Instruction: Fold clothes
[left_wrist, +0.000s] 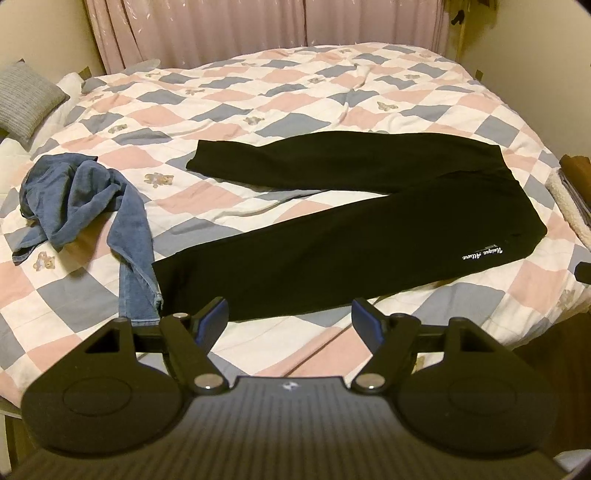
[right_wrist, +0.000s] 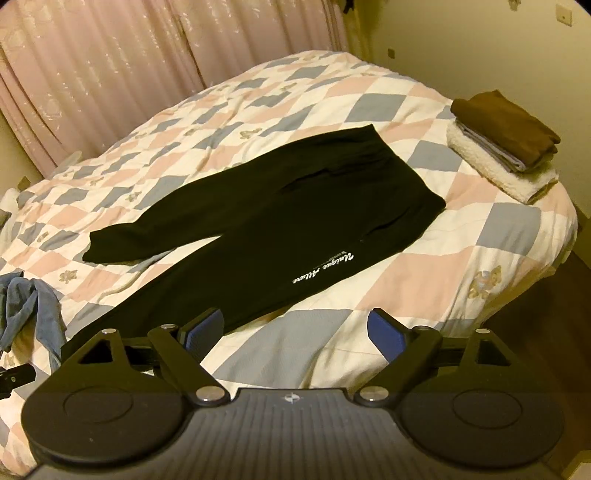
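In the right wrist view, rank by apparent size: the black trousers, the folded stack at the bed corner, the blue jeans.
1. black trousers, by far the largest.
2. folded stack.
3. blue jeans, though cut off by the frame edge, so their rank against the stack is unsure.

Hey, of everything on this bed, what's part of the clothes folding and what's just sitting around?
Part of the job:
- black pants, spread flat, unfolded
- jeans, crumpled in a heap
- folded stack, apparently done
- left gripper and right gripper, both open and empty

Just lying about:
- quilt
- grey pillow
- curtain
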